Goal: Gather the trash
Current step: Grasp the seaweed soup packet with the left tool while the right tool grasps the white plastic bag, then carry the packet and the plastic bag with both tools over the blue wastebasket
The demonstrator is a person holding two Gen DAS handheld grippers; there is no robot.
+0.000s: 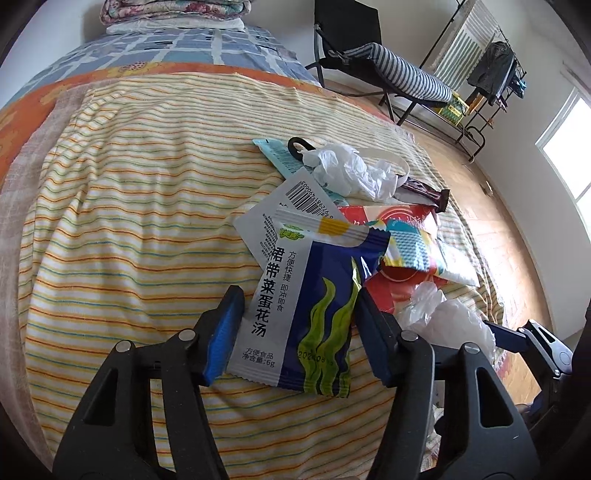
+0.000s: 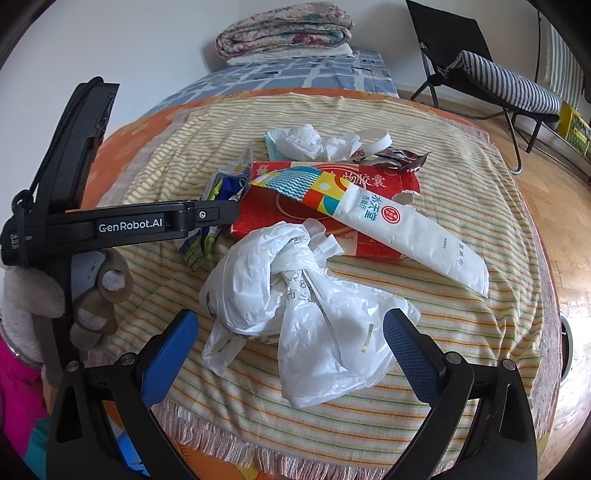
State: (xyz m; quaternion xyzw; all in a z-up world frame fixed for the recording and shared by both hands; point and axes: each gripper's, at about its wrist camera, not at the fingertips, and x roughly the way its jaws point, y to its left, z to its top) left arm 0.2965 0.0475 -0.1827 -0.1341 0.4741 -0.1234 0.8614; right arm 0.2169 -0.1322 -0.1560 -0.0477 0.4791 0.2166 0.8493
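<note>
Blue pads of the left gripper (image 1: 299, 325) straddle a soup packet (image 1: 295, 314) — white and blue with green seaweed art — lying on the striped cloth (image 1: 129, 221). Its jaws stand apart; the right pad appears to touch the packet's crumpled edge, the left sits just beside the other edge, so no firm clamp shows.

From the right wrist view, the right gripper (image 2: 291, 350) has its jaws wide apart around a crumpled white bag (image 2: 295, 306), not pressing on it. The bag lies near the cloth's fringed edge.

Behind the bag lies a flattened red box (image 2: 369, 181), and across it a long white sachet (image 2: 406, 229) with a bright patterned end. Further back sit crumpled tissue (image 2: 314, 144), a white ring (image 2: 380, 142), a teal wrapper (image 1: 277, 155) partly under the tissue, and a dark brown wrapper (image 2: 399, 158).

All the trash is heaped on the cloth, which covers a bed — folded quilts (image 2: 284, 29) rest at the far end. A black chair (image 2: 491, 74) with a striped cushion stands on the wood floor to the right.
</note>
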